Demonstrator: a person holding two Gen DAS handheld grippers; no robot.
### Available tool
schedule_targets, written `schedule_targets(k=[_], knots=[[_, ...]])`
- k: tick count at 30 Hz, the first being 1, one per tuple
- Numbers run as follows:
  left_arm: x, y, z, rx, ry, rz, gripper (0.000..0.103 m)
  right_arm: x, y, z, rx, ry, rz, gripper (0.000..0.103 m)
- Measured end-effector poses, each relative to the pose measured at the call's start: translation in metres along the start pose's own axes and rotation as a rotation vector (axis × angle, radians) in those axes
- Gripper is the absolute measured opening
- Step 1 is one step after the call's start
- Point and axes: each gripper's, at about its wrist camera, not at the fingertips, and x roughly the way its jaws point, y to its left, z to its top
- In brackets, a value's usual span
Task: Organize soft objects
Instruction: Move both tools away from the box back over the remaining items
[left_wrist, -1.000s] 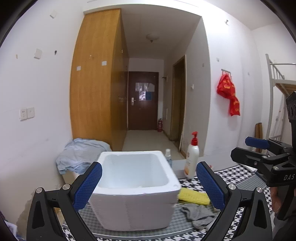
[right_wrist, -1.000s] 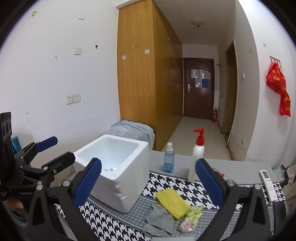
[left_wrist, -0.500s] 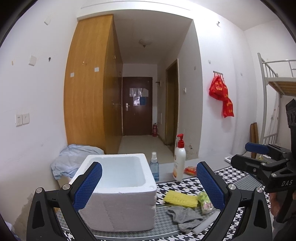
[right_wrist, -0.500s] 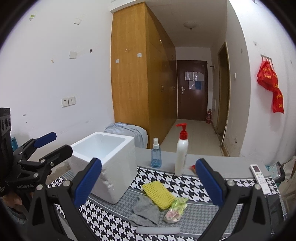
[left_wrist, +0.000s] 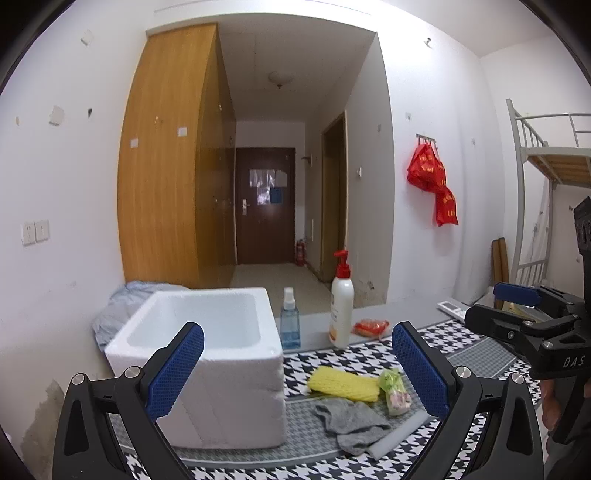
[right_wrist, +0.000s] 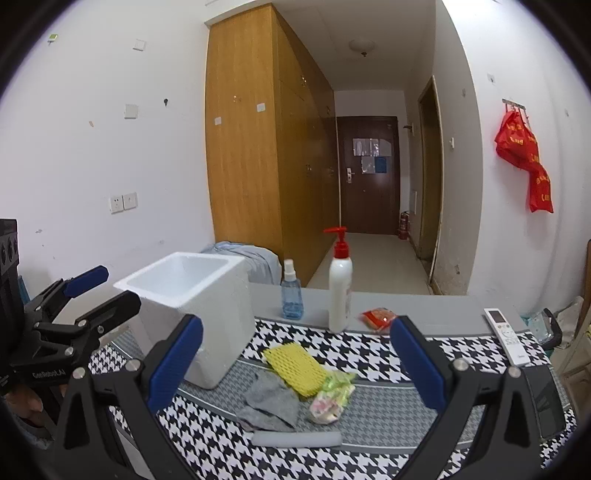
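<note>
A white foam box (left_wrist: 207, 354) (right_wrist: 192, 295) stands open and empty on the left of the houndstooth mat (right_wrist: 388, 354). Right of it lie a yellow foam net (left_wrist: 343, 384) (right_wrist: 295, 363), a grey cloth (left_wrist: 351, 421) (right_wrist: 271, 404), a green-pink soft bag (left_wrist: 395, 393) (right_wrist: 330, 395) and a grey foam strip (left_wrist: 399, 432) (right_wrist: 295, 439). My left gripper (left_wrist: 295, 376) is open and empty, held above the mat before the box; it also shows in the right wrist view (right_wrist: 99, 291). My right gripper (right_wrist: 295, 363) is open and empty above the soft things; it also shows in the left wrist view (left_wrist: 498, 306).
A blue spray bottle (left_wrist: 290, 321) (right_wrist: 291, 295), a white pump bottle (left_wrist: 341, 306) (right_wrist: 340, 291) and a red packet (left_wrist: 371, 328) (right_wrist: 380, 317) stand along the grey table's far edge. A white remote (right_wrist: 506, 336) lies at the right. A blue cloth bundle (left_wrist: 125, 306) sits behind the box.
Both grippers have drawn back from the table and the left one has swung right, so the box looks smaller and more soft things show. Both jaws stay open.
</note>
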Motion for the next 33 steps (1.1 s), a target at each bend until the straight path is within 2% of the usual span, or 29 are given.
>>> schedule_targets(k=[10,14,33], knots=[[0.010,-0.014,-0.018,-0.017,0.049,-0.039,0.102,-0.001,-0.011,-0.023,-0.014,0.045,-0.056,0.103],[0.021,-0.019,-0.026,-0.023,0.094,-0.059,0.102,0.005,-0.017,-0.031,-0.011,0.061,-0.077,0.103],[0.063,-0.032,-0.048,-0.003,0.219,-0.082,0.102,0.036,-0.041,-0.052,0.034,0.180,-0.095,0.102]])
